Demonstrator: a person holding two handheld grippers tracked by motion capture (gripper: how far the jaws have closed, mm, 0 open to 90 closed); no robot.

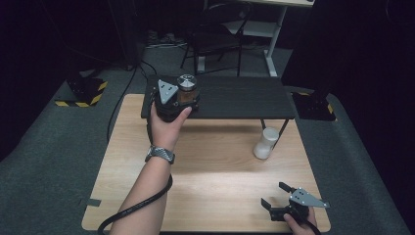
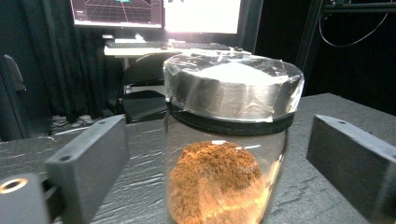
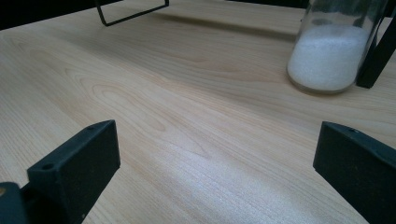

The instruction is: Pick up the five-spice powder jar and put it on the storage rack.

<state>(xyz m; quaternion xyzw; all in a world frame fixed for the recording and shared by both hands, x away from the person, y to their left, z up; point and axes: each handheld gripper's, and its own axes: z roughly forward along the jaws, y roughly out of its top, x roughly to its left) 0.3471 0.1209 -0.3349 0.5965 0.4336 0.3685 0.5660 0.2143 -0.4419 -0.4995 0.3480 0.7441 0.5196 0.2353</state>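
The left hand-held gripper (image 2: 219, 154) stands wide open around the brown-powder jar (image 2: 224, 154) on the black shelf (image 1: 235, 98), jaws not touching; closing off-centre could topple it.

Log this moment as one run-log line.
left gripper: open, jaws either side of brown-powder jar on black shelf | right gripper: open, idle over table | white-powder jar: untouched

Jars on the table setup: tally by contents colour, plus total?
Jar of brown powder, on the black shelf, between the open left gripper jaws: 1
Jar of white powder, on the wooden table: 1
Total: 2
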